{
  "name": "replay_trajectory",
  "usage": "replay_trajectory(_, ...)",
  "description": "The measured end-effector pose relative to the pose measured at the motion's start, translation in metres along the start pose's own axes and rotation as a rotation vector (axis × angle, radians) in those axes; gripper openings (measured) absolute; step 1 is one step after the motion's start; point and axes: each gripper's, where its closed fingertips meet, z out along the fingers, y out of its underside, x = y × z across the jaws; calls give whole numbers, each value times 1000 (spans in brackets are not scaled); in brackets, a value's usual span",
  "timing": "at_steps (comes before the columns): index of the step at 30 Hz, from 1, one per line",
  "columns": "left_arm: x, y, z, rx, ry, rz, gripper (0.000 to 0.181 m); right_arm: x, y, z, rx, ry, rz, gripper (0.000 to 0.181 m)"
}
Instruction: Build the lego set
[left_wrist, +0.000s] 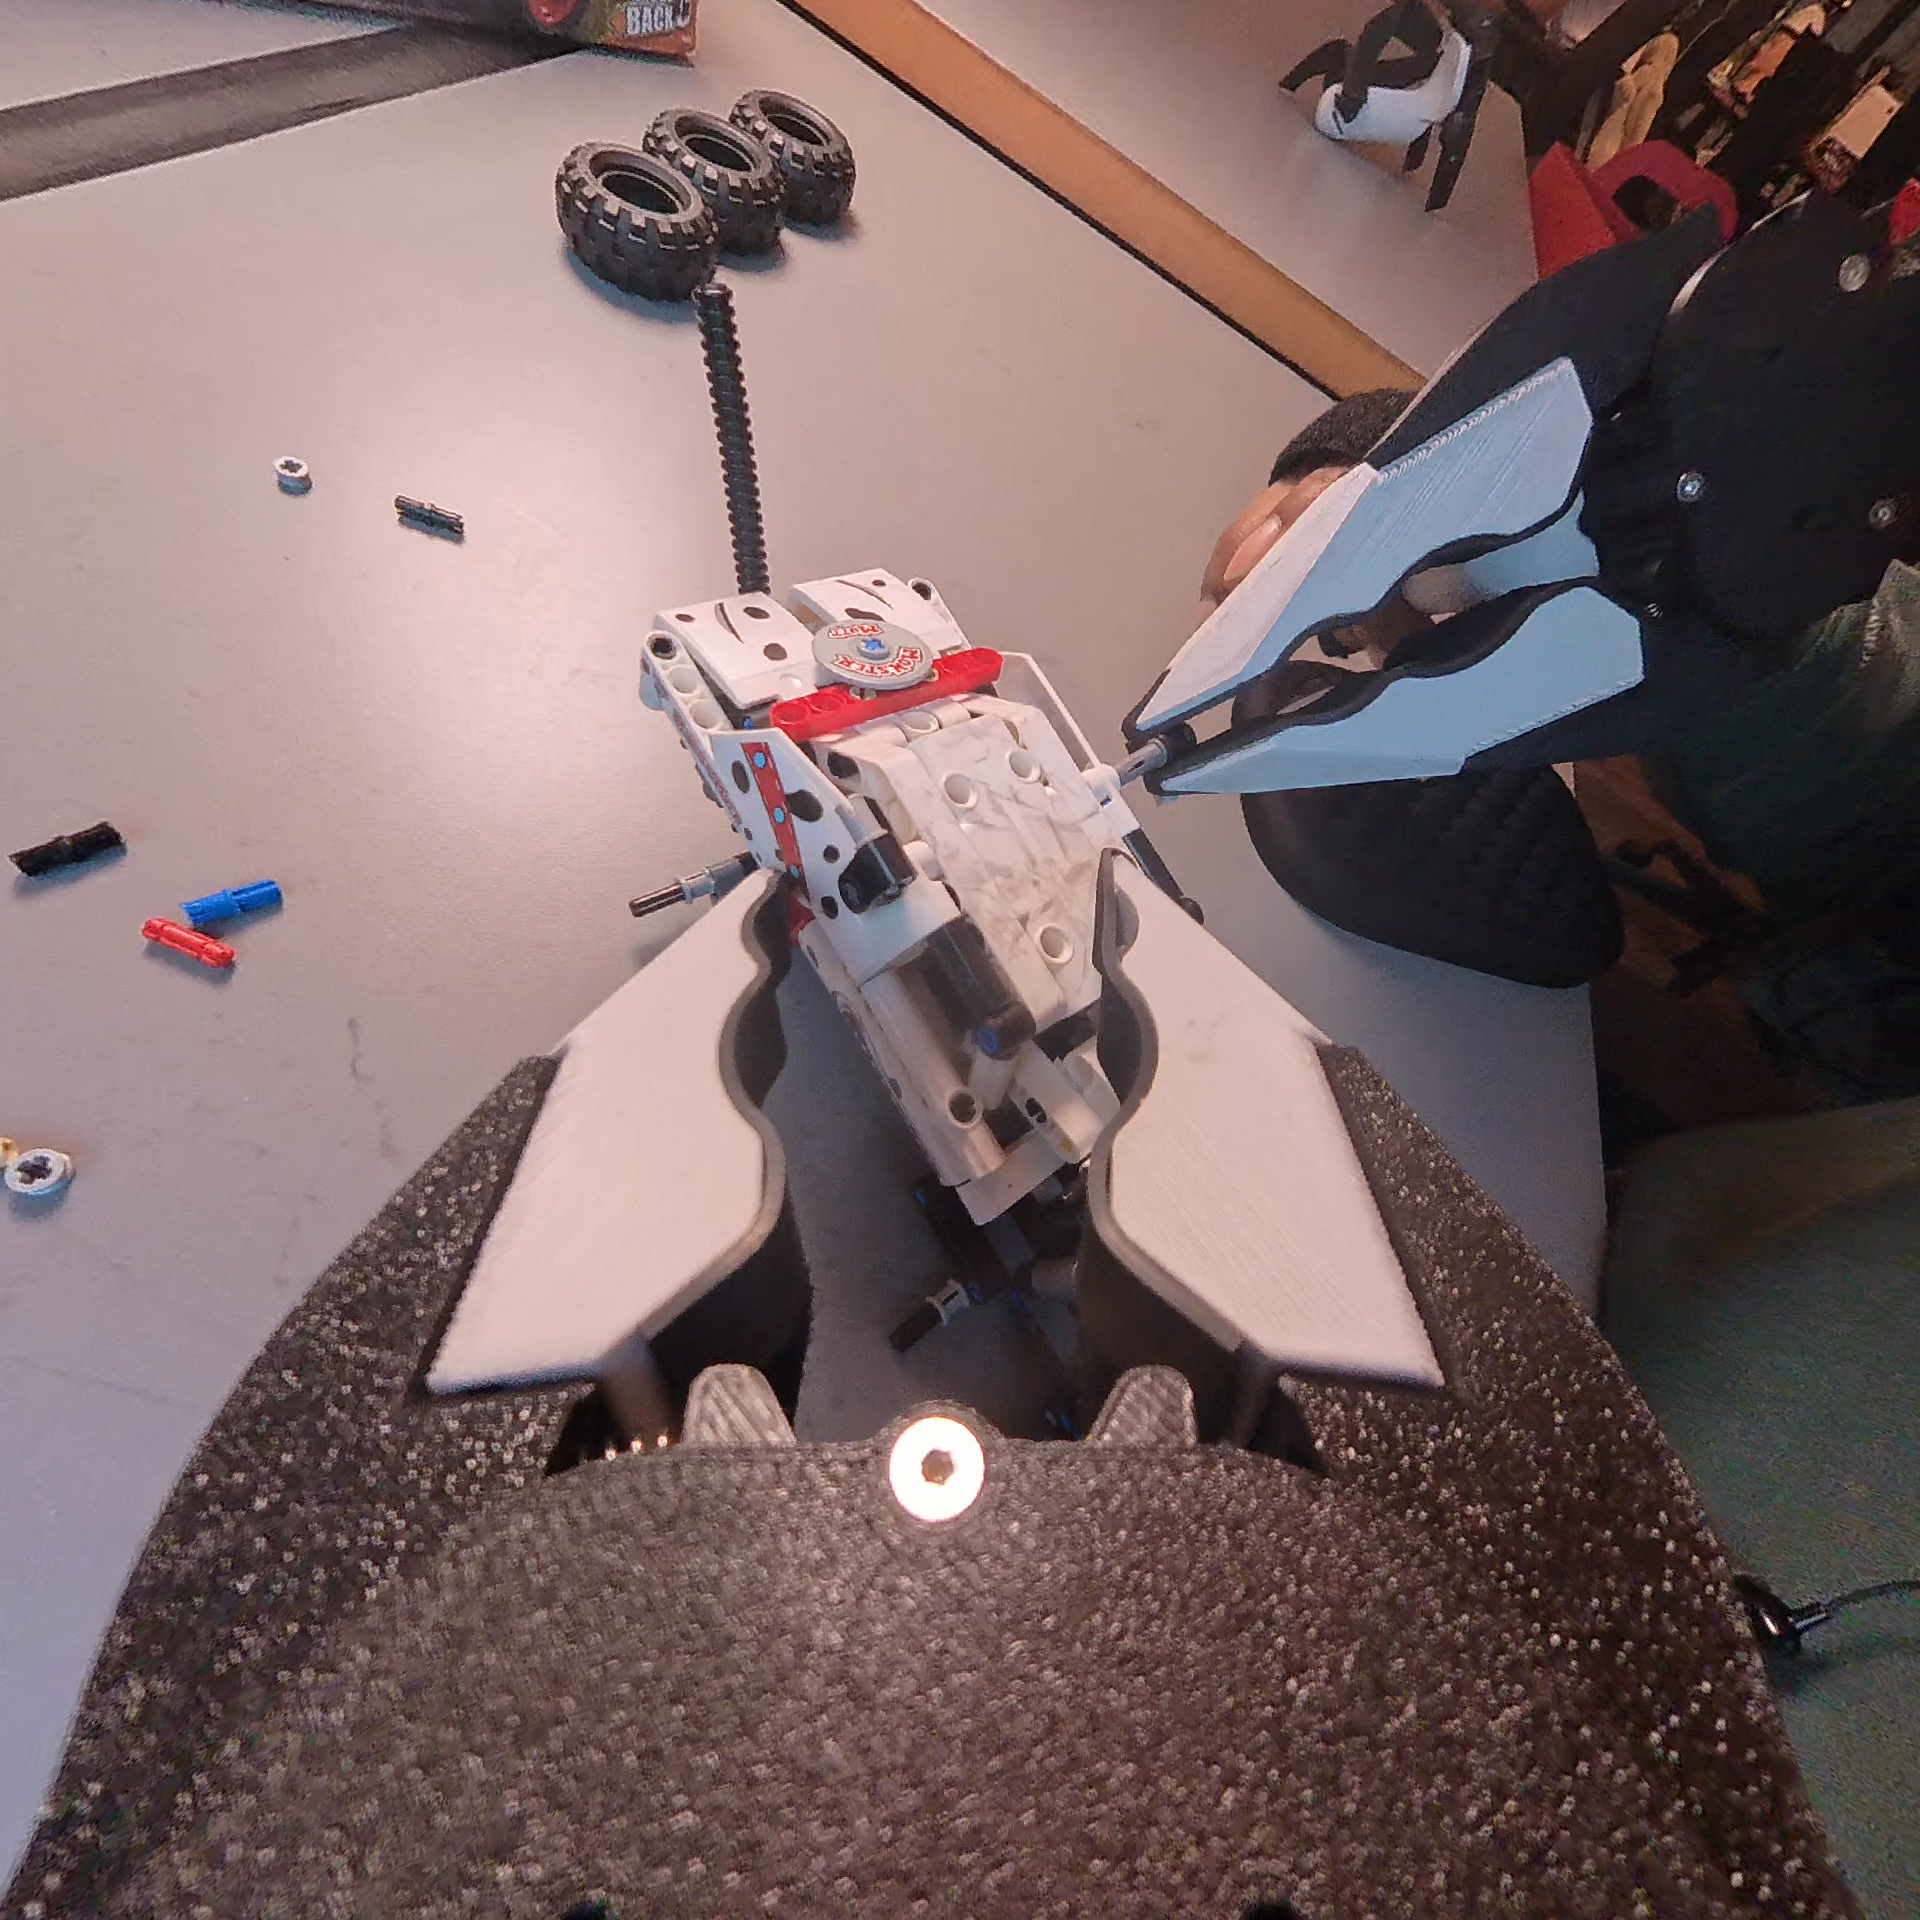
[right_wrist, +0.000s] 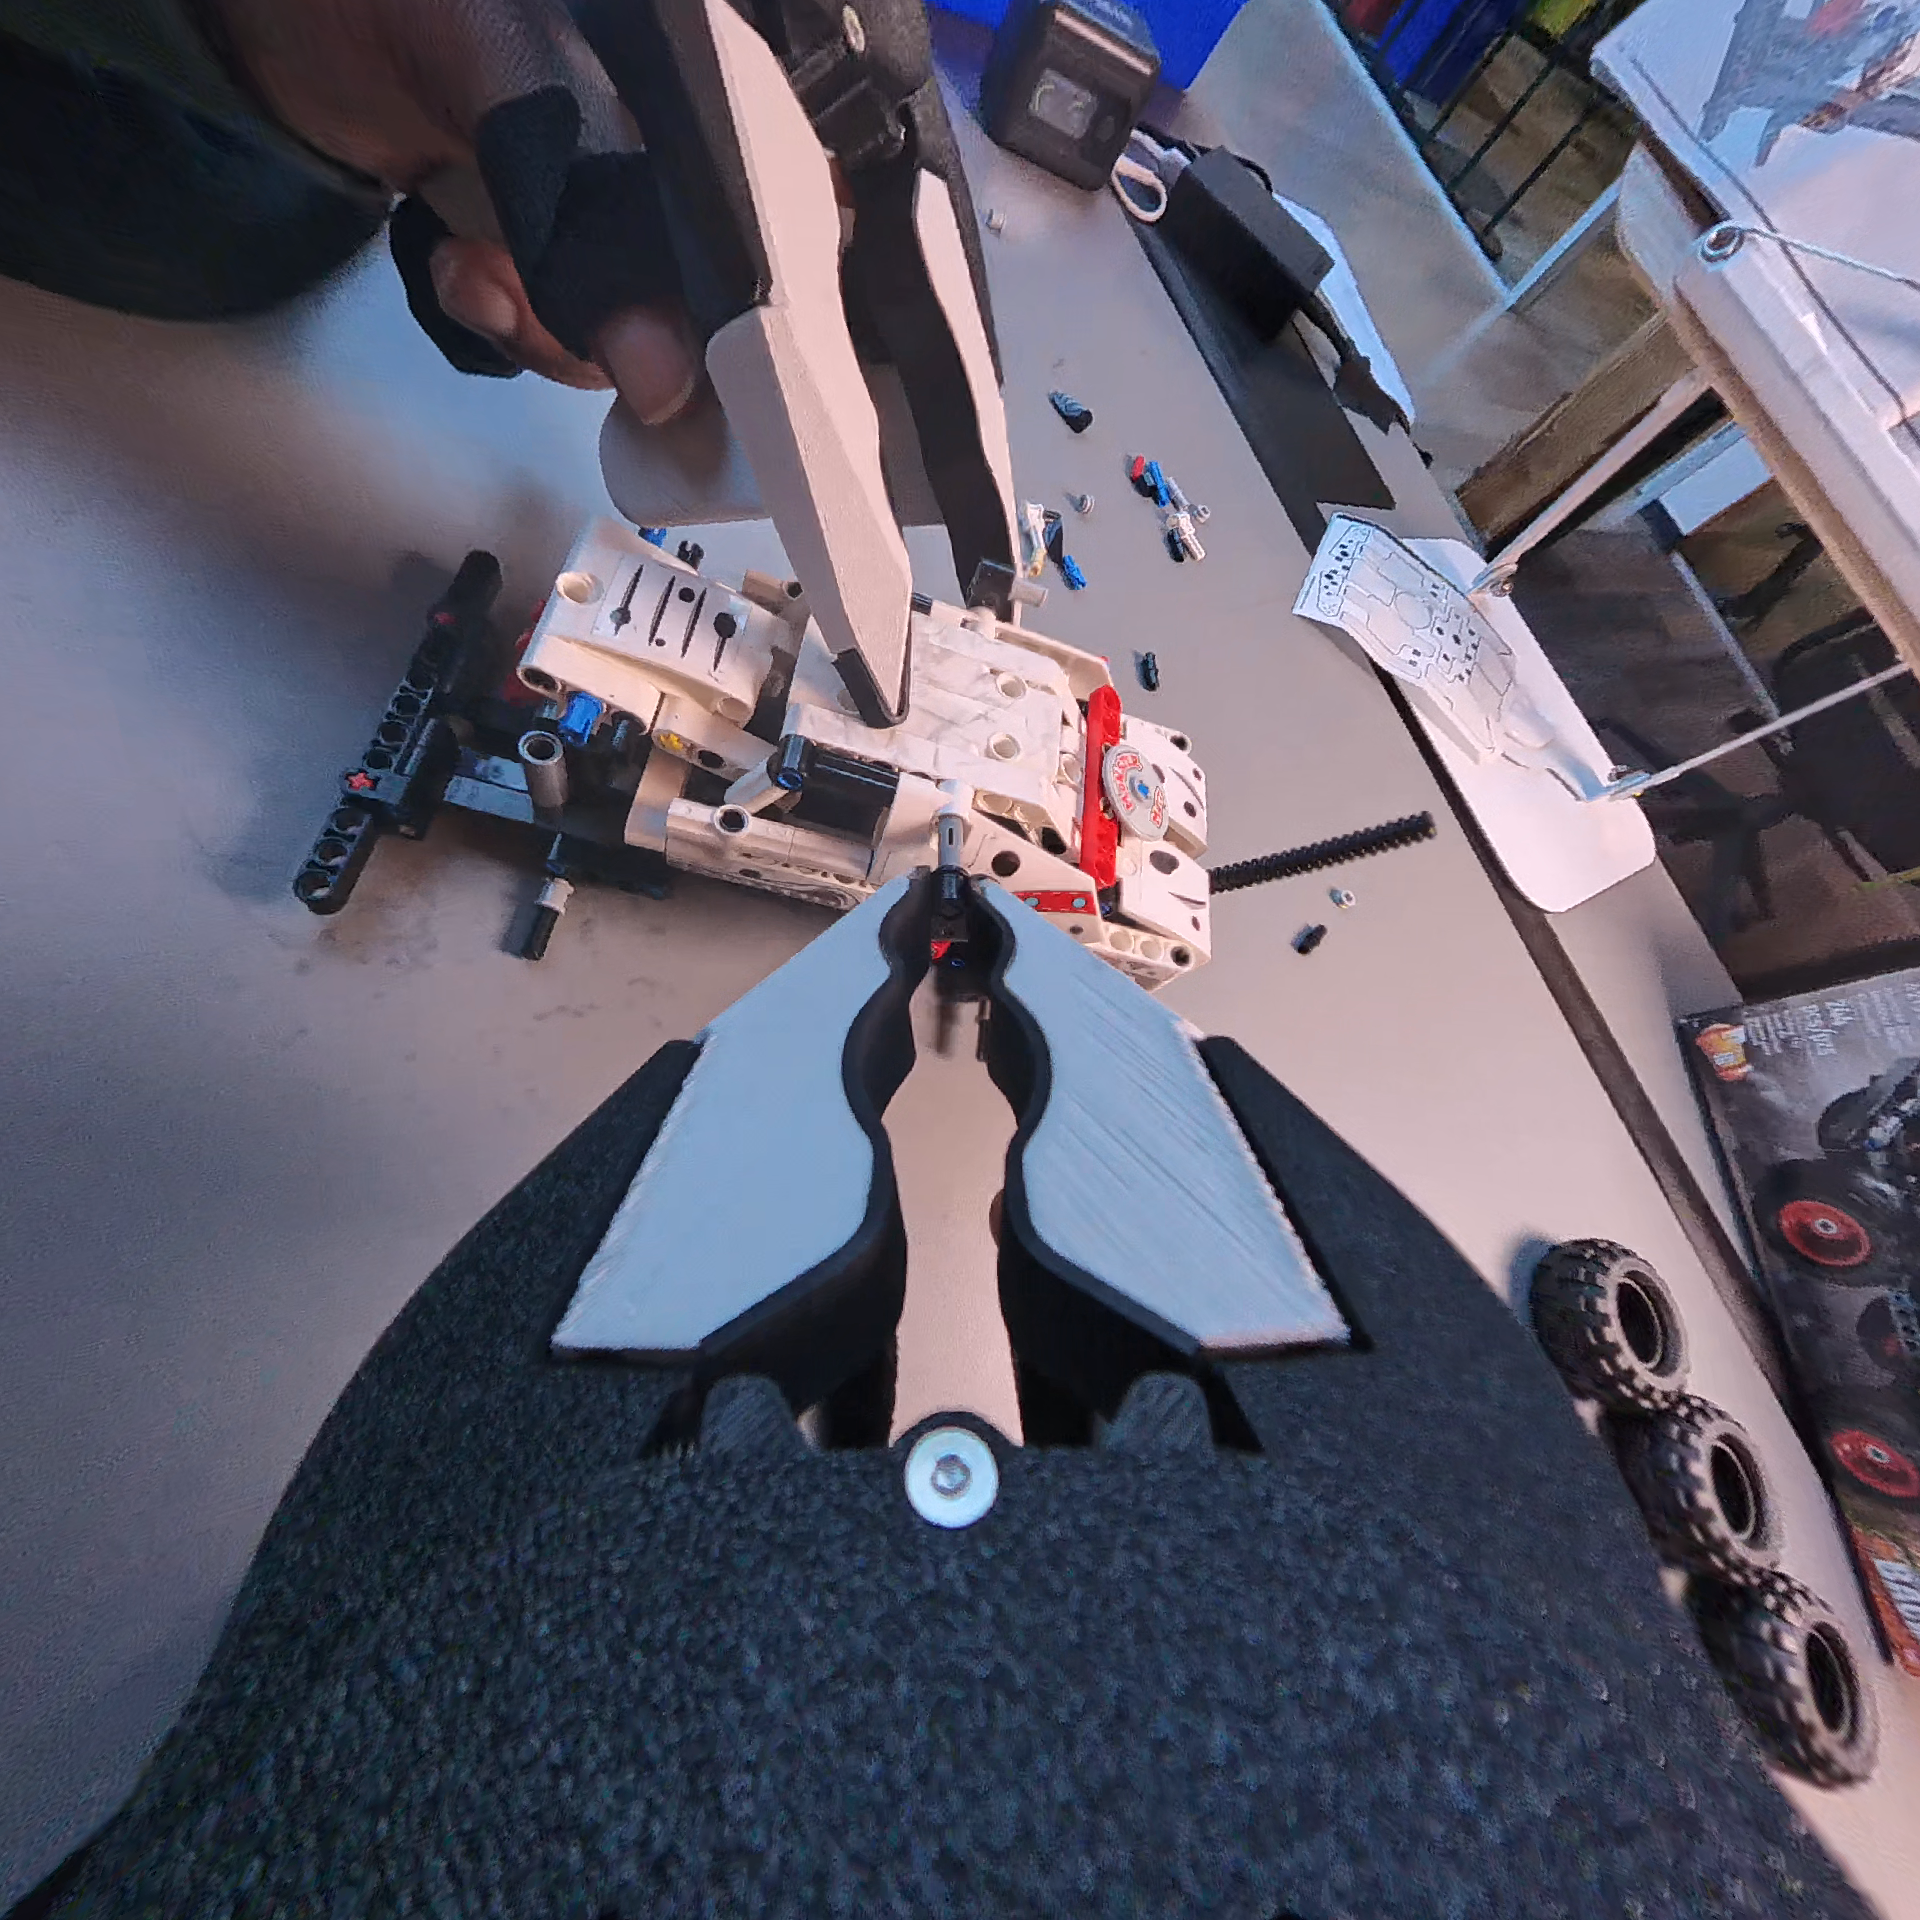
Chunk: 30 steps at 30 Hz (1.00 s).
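A: Lego truck body, white with a red beam across it, lies on the grey table. Where do my grippers stand?

B: I have the left gripper straddling the body, one finger on each flank and pressed against them. The right gripper has its tips nearly together, pinched on the black axle pin that projects from the body's side.

A: Does the other view agree?

B: Yes. In the left wrist view, the right gripper meets the same pin at the body's right edge.

A: Loose parts?

B: Three black tyres sit in a row well apart from the body; a black ribbed hose runs from its far end. Red and blue pins lie to the left; a sticker sheet lies beyond the body in the right wrist view.
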Motion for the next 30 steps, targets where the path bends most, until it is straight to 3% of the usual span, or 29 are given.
replay_trajectory(10,-1,0,0,19,-5,-7,58,-2,4,5,152,-16,165,4)
replay_trajectory(20,-3,-1,0,7,-29,4,58,2,1,9,-33,-52,78,4)
replay_trajectory(26,-6,-1,-2,12,-14,-7,59,2,-1,11,60,-29,121,6)
replay_trajectory(30,-6,-1,-3,17,-6,-16,59,2,-1,8,138,-62,271,16)
